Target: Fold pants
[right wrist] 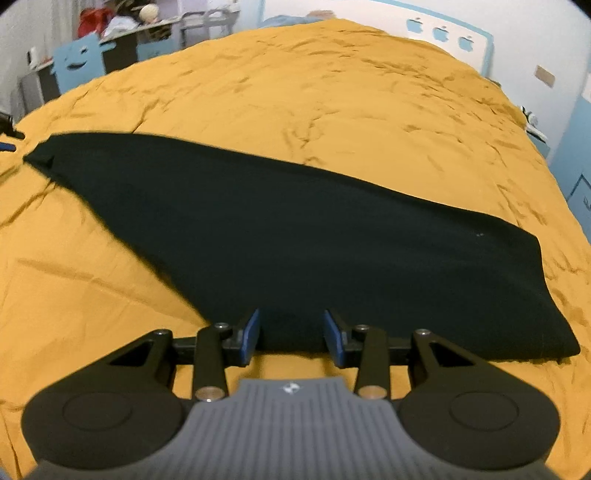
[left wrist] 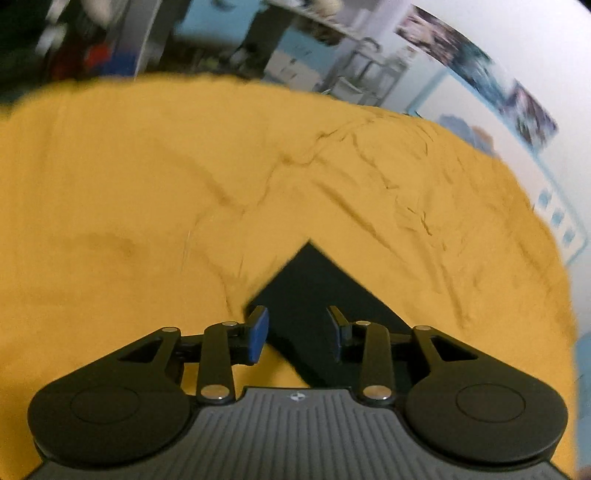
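Observation:
The black pants lie flat on the yellow bedspread, stretched from a narrow end at far left to a wide end at right. My right gripper is open, its blue pads on either side of the near edge of the pants. In the left wrist view only a pointed corner of the pants shows. My left gripper is open just above that corner, with the fabric between its fingers. The tips of the left gripper show at the far left edge of the right wrist view.
The bedspread is wrinkled and covers the whole bed. A white wall with blue apple cut-outs runs behind the bed. Shelves and a blue chair back stand beyond the left edge of the bed.

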The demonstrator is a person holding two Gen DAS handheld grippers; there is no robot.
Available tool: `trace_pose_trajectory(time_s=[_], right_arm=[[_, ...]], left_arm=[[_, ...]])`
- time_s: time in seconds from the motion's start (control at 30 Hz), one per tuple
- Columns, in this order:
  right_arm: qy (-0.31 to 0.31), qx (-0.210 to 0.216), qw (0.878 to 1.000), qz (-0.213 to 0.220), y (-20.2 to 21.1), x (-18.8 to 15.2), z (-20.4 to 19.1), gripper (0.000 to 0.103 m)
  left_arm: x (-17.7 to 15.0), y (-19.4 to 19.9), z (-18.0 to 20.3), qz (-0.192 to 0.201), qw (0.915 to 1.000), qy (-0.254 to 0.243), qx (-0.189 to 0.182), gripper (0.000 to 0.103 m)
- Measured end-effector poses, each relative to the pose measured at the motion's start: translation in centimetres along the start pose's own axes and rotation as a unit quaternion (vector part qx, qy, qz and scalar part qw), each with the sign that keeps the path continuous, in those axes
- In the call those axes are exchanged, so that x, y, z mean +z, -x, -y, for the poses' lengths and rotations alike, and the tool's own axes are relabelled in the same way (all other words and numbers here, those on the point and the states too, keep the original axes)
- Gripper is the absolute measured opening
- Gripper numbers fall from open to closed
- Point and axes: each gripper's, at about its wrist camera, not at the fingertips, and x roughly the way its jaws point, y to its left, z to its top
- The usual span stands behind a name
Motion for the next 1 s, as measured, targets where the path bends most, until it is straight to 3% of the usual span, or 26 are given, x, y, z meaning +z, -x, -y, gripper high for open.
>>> trace_pose_trajectory(time_s=[0.17,0.3,0.43,0.5,0.63,0.7,0.87,0.93,1.0], right_arm=[[0.018,-0.001,1.000,-0.009,0.4,-0.5,-1.4,0.035],[0.053,0.002,0.999,-0.010,0.7,-0.6,-3.4,0.038],[0.095,-0.026,0.995,-0.021,-0.5,-1.1,-5.1,0.038],[0.087,-0.029,0.995,-0.030,-1.0,-1.2,-5.1,0.035],[0.076,-0.023,0.996,-0.032,-1.1,-1.2,-4.5,0.006],[0.056,-0.010,0.998,-0.036,-0.9,-0.9,-3.8,0.000],[0.073,-0.006,0.996,-0.043,-0.3,-0.4,-3.6,0.000],[0.067,-0.001,0.996,-0.050,-0.4,-0.4,-3.4,0.000],[0.057,-0.003,0.997,-0.055,-0.7,-0.5,-3.1,0.000]], left_arm=[[-1.4,-1.2,-2.8,-0.008,0.9946,0.096,-0.039,0.048],[-1.8,-1.8,-4.6,0.010,0.9832,0.169,-0.069,0.052],[-2.1,-2.8,-5.3,0.024,0.9758,0.203,-0.077,0.052],[-2.3,-3.5,-5.2,0.034,0.9752,0.206,-0.072,0.048],[-2.6,-4.4,-5.4,0.041,0.9733,0.215,-0.069,0.019],[-2.5,-4.2,-5.4,0.039,0.9743,0.211,-0.067,0.005],[-0.2,-1.4,-2.9,0.088,0.9847,0.137,-0.063,0.004],[0.7,-1.4,-2.3,0.076,0.9888,0.119,-0.049,0.004],[0.6,-2.3,-1.7,0.056,0.9944,0.089,-0.007,0.004]])
